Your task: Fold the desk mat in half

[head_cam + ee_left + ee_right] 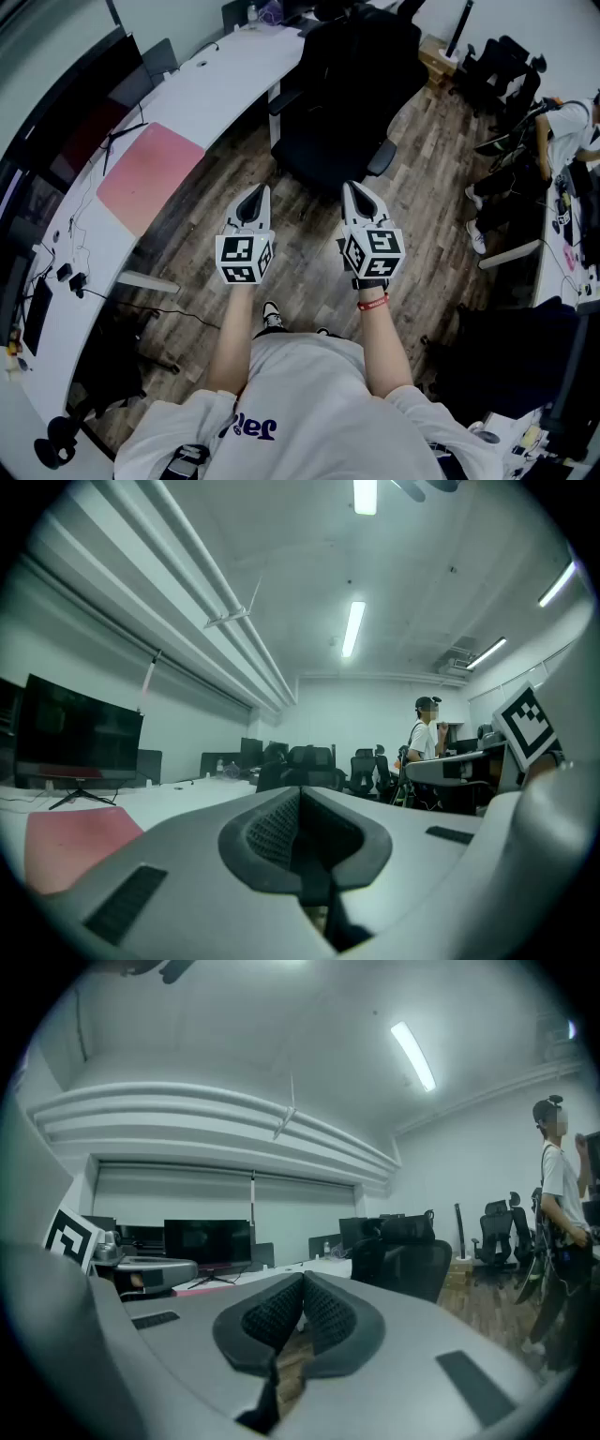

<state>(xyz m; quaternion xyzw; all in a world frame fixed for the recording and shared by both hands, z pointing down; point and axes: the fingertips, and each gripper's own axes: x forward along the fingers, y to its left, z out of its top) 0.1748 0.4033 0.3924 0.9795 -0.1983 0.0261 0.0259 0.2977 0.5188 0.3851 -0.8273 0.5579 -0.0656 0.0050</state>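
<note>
- Jaws on both grippers are closed pad to pad, with nothing between them; each gripper view shows its ribbed dark pads meeting on the centre line.
- Left gripper (pixel 255 191) and right gripper (pixel 352 187) are held side by side in front of the person, roughly level and a short gap apart, over the wood floor (pixel 427 178).
- Marker cubes (pixel 246 258) sit at the back of each gripper, and a red wristband (pixel 373 302) is on the right wrist.
- Desk mat (pixel 150 174) is pink and lies flat and unfolded on the white curved desk (pixel 220 80), with one long side along the desk's front edge.
- In the head view the mat is up and to the left of the left gripper, well apart from both grippers; neither touches it.
- In the left gripper view the mat (pixel 73 844) shows low at the left, beside the gripper body, below a dark monitor (pixel 80 733) on the desk.
- Thin black cables (pixel 86 211) run over the desk just left of the mat.
- Black office chair (pixel 342 94) stands at the desk ahead of the grippers, to the right of the mat.
- Another person (pixel 427 731) in a white shirt stands at the far side of the room, seen in both gripper views.
</note>
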